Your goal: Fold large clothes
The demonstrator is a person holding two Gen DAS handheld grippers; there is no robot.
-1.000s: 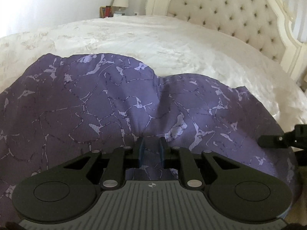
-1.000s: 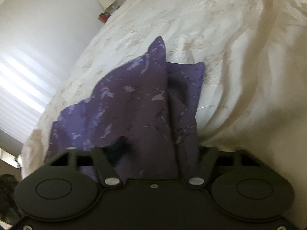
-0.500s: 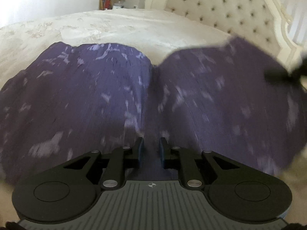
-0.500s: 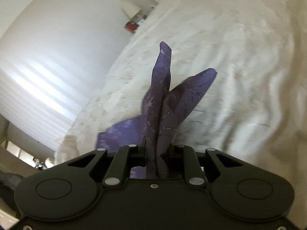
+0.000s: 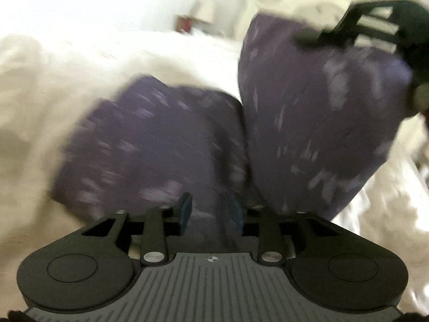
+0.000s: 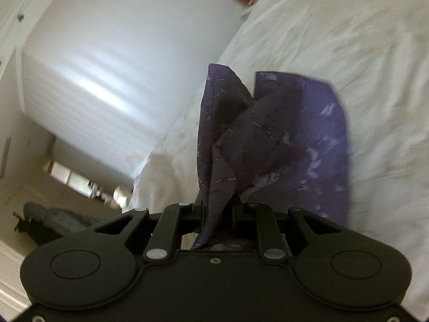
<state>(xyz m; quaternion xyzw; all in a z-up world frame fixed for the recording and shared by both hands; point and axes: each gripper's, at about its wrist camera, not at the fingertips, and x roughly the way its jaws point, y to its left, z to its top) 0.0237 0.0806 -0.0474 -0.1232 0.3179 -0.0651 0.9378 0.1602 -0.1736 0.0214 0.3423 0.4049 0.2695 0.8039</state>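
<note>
Over the bed (image 5: pixel 53 86): one purple garment (image 5: pixel 166 145), partly lifted.
Left claw (image 5: pixel 211 209): jaws opening, cloth between them, pads apart.
Right claw (image 6: pixel 218 209): clamped on a bunched fold of the garment, above the bed.
Behind the bed: white wall (image 6: pixel 120 53).
</note>
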